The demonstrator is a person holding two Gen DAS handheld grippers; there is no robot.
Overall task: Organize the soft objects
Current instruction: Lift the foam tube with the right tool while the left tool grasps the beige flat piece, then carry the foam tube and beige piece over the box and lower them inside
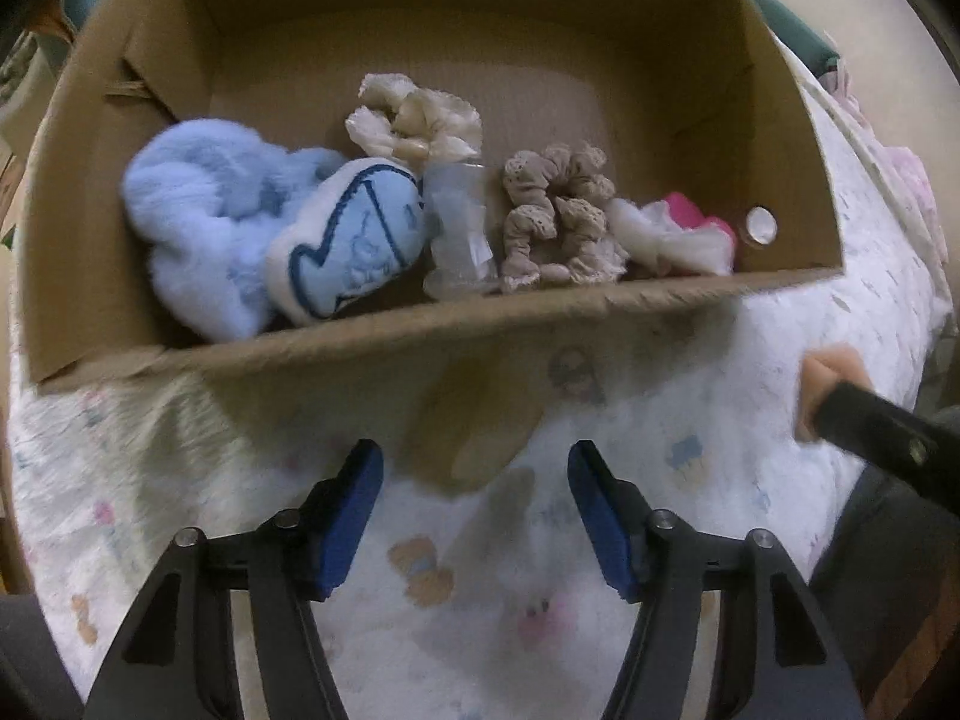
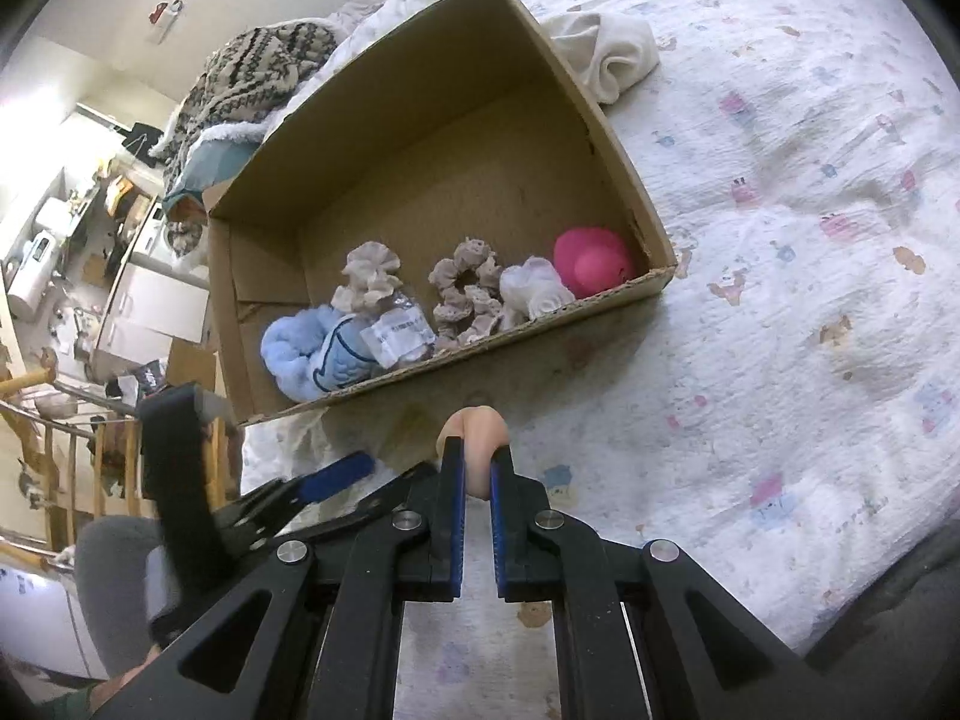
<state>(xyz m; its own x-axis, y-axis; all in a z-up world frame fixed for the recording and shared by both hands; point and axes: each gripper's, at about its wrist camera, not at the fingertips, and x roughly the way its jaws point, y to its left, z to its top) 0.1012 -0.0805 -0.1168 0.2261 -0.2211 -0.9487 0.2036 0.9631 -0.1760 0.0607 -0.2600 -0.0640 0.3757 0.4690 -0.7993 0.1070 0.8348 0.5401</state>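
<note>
The right tongs [image 2: 478,468] are pinching a small squashy peach-coloured lump [image 2: 477,429] just before the brown cardboard box [image 2: 654,276]; the left tongs [image 1: 474,510] are hanging spread, empty.

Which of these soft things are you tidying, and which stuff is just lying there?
Part of the job:
- cardboard box
- blue fluffy toy
- beige scrunchie
- pink ball
- peach squishy piece pinched in the right gripper

Just lying about:
- white cloth
- patterned knit blanket
</note>
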